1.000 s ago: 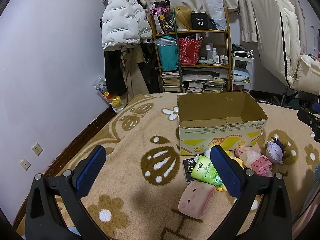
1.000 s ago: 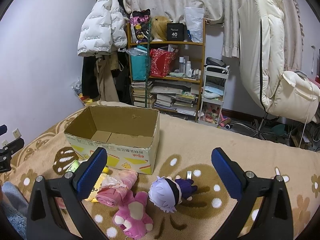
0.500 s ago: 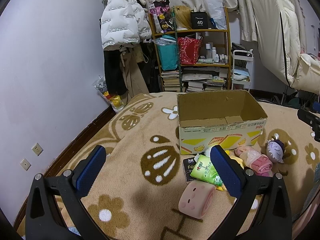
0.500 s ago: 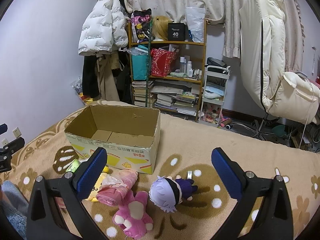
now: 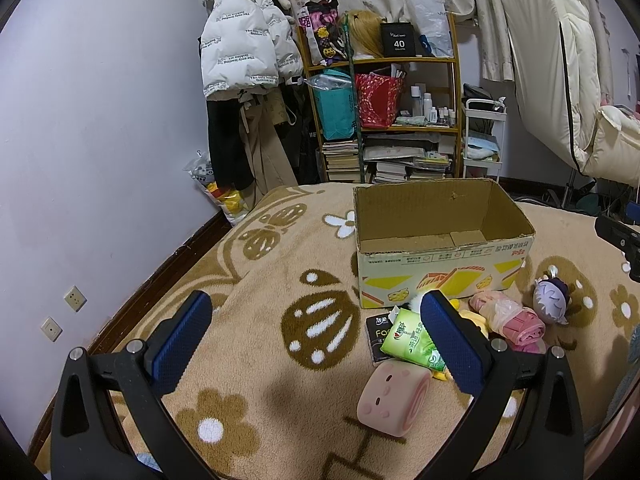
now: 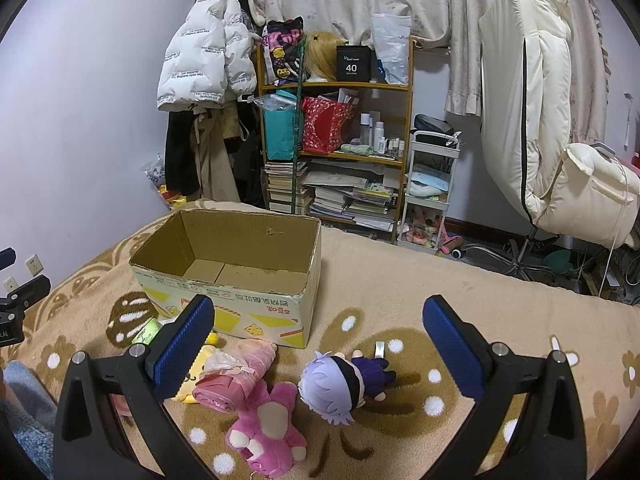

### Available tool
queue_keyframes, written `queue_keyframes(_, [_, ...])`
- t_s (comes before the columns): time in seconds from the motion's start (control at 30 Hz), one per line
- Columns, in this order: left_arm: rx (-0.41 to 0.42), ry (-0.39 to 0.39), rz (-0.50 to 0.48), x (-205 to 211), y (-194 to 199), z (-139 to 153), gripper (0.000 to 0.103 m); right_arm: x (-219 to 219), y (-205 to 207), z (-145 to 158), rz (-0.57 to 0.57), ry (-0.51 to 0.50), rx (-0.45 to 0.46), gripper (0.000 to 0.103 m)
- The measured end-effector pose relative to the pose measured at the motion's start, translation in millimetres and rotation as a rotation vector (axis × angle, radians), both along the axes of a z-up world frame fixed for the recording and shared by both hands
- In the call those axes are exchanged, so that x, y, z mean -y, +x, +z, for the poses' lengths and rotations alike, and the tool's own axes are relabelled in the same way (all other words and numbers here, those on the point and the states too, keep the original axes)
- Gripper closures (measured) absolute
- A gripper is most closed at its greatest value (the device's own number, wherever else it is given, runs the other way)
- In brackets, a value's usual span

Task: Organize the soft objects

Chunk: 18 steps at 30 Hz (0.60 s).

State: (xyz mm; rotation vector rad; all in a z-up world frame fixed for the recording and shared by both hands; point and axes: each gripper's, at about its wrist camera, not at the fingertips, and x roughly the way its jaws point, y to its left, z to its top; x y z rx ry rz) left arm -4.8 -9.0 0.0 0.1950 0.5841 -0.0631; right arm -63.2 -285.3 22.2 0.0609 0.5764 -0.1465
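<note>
An empty open cardboard box (image 5: 440,236) (image 6: 228,272) stands on the tan blanket. Soft things lie in front of it: a pink roll-shaped plush (image 5: 394,398), a green tissue pack (image 5: 412,340), a black pack (image 5: 376,338), a pink bagged cloth roll (image 5: 508,318) (image 6: 234,376), a white-haired doll (image 5: 551,298) (image 6: 340,386), a pink bear plush (image 6: 268,432) and a yellow plush (image 6: 196,372). My left gripper (image 5: 316,338) is open and empty, left of the pile. My right gripper (image 6: 318,340) is open and empty above the doll.
A bookshelf (image 6: 340,148) with bags and books, a hanging white jacket (image 6: 204,56) and a small cart (image 6: 430,188) stand behind the bed. A cream chair (image 6: 560,168) is at right. The wall (image 5: 80,160) runs along the left edge of the bed.
Both grippers stay open and nearly still; the views shift only very slightly. No object has moved.
</note>
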Motion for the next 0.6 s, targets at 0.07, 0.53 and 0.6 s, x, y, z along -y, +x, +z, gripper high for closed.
queue_keyframes(0.07, [-0.001,-0.001,0.000,-0.1,0.3,0.0,0.000,0.0,0.1,0.0,0.001,0.000,-0.001,0.000])
queue_keyframes(0.53, [-0.008,0.002,0.001,-2.7,-1.9,-2.3,0.000,-0.1,0.4,-0.1,0.001,0.000,-0.003,0.000])
queue_keyframes(0.6, [-0.018,0.006,0.003,-3.0,-1.6,-4.4,0.000,-0.1,0.5,-0.3,0.001,0.000,-0.004,0.000])
